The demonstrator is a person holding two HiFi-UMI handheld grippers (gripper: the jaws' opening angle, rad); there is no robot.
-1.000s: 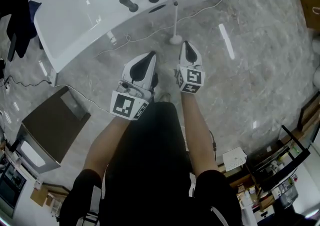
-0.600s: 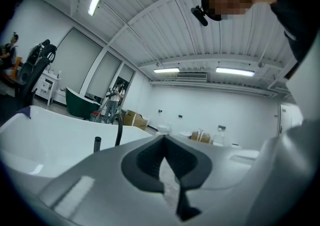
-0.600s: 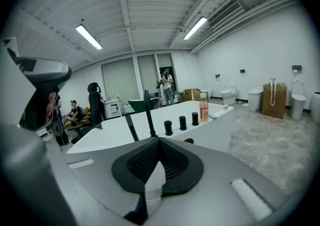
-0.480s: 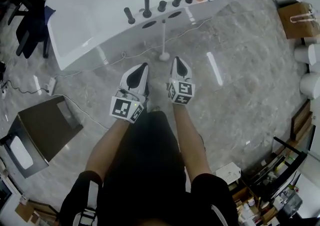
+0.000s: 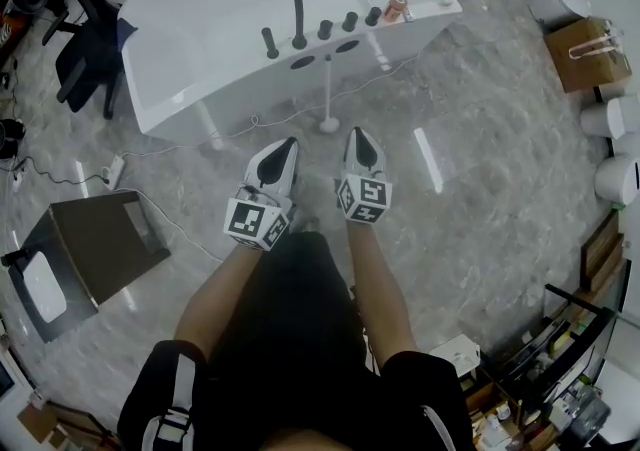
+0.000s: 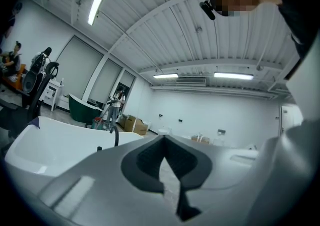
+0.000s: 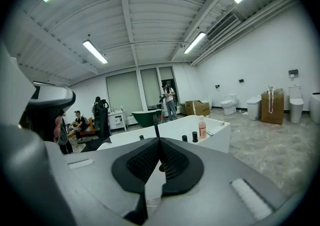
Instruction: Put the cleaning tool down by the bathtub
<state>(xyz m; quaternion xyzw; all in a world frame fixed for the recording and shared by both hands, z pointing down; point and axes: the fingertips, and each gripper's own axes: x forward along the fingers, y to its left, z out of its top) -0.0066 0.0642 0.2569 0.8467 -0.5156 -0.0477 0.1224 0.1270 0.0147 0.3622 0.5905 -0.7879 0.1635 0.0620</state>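
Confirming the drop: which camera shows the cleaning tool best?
Head view: the cleaning tool stands upright on the floor beside the bathtub, clear of the left gripper and right gripper. Neither gripper view shows it plainly; their own jaws cover the floor there.

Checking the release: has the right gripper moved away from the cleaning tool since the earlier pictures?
Yes. The right gripper, shut and empty, has drawn back from the cleaning tool standing by the bathtub; bare floor now separates them.

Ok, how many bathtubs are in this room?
2. The white bathtub sits straight ahead, close by; a dark green bathtub stands far back across the room. More may be hidden out of view.
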